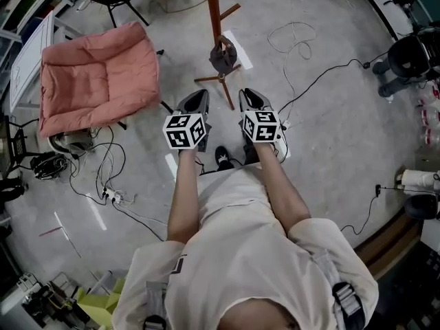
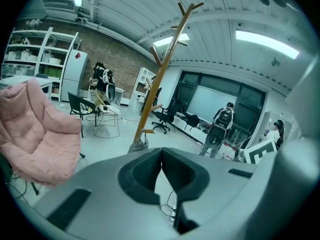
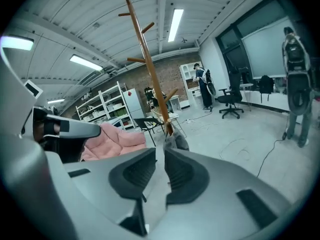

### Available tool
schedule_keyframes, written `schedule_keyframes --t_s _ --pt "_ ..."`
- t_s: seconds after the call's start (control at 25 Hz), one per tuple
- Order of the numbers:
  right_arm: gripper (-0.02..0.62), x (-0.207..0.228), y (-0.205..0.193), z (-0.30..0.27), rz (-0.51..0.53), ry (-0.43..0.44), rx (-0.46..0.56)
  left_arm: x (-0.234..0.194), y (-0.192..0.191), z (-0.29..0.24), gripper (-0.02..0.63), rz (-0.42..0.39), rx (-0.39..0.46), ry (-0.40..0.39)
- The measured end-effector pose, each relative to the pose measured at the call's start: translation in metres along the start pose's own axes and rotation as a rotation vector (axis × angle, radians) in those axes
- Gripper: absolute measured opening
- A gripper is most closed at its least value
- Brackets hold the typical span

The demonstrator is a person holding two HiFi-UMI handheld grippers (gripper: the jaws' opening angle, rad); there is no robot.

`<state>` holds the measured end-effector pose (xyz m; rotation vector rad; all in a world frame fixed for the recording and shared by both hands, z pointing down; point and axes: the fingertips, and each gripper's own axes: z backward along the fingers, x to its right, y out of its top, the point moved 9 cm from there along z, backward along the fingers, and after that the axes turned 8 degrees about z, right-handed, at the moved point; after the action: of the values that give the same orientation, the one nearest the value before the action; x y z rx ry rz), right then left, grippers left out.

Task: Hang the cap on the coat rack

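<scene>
The wooden coat rack (image 1: 214, 12) stands on the floor ahead of me. A dark grey cap (image 1: 223, 55) hangs on one of its low pegs. My left gripper (image 1: 196, 102) and right gripper (image 1: 251, 99) are held side by side just short of the rack's foot, both shut and holding nothing. In the left gripper view the rack (image 2: 165, 69) rises beyond the closed left gripper (image 2: 161, 160), with the cap (image 2: 138, 144) low on it. Past the right gripper (image 3: 160, 170) in its own view, the cap (image 3: 176, 140) hangs on the rack (image 3: 147, 59), just above the pads.
A pink padded chair (image 1: 96, 74) sits to the left of the rack. Loose cables (image 1: 295, 40) and a power strip (image 1: 113, 196) lie on the floor. A black office chair (image 1: 411, 55) stands at the far right. People (image 2: 222, 121) are in the background.
</scene>
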<state>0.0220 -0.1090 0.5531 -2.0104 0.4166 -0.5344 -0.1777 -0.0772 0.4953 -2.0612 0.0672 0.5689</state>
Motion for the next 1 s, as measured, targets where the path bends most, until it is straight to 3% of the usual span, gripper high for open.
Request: schedule_keyframes --t_s 0.24,0.56,1.0 --pt "0.028 -0.025 -0.024 0.02 -0.023 -0.108 0.077 -0.011 -0.017 0.018 0.008 -0.035 -0.01 -0.039" --pt "0.005 -0.035 -0.014 0.028 -0.005 -0.096 0.197 -0.016 -0.028 0.027 0.008 -0.063 -0.042 -0.063" --pt "0.005 -0.041 -0.01 0.002 0.038 -0.107 0.104 -0.024 -0.03 0.015 0.008 -0.098 -0.072 -0.077"
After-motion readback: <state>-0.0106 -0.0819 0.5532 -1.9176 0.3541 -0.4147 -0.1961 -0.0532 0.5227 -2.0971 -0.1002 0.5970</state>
